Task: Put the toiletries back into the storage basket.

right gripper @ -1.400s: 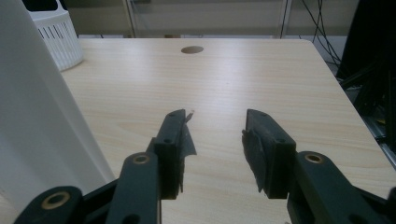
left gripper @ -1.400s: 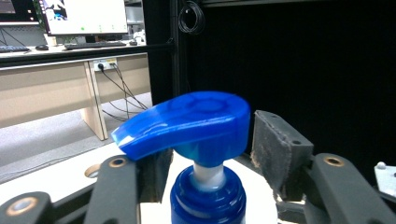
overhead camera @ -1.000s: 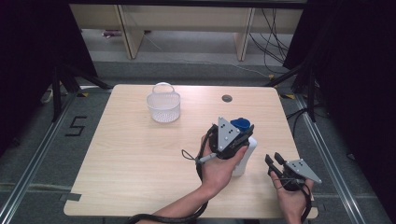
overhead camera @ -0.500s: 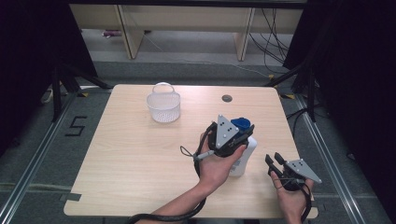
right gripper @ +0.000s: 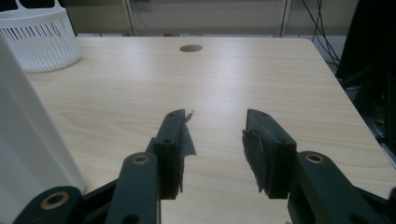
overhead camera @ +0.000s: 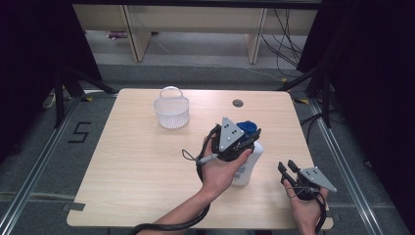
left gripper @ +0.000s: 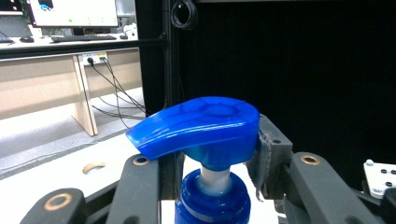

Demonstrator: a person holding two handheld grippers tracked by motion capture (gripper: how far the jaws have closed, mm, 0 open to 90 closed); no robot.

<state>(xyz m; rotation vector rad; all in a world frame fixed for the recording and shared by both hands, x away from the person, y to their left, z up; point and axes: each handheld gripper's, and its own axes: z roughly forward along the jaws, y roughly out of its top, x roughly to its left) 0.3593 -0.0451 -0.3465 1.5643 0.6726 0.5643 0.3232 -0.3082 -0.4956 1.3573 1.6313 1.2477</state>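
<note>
Little had moved since the earlier frames: both hands kept their places. Nearest, at the counter's (overhead camera: 142,161) near right corner, the right tongs (overhead camera: 288,167) hung spread with nothing between them. Just left and farther in, the left tongs (overhead camera: 248,138) pinched the neck of the white pump bottle (overhead camera: 247,166) under its blue pump head (left gripper: 201,123). Far left stood a white basket (overhead camera: 171,111).

A white pump bottle (overhead camera: 246,165) with a blue collar and a broad blue pump head (left gripper: 201,123) stands upright on the table right of the frame's centre in the high view, its neck clamped from both sides.
</note>
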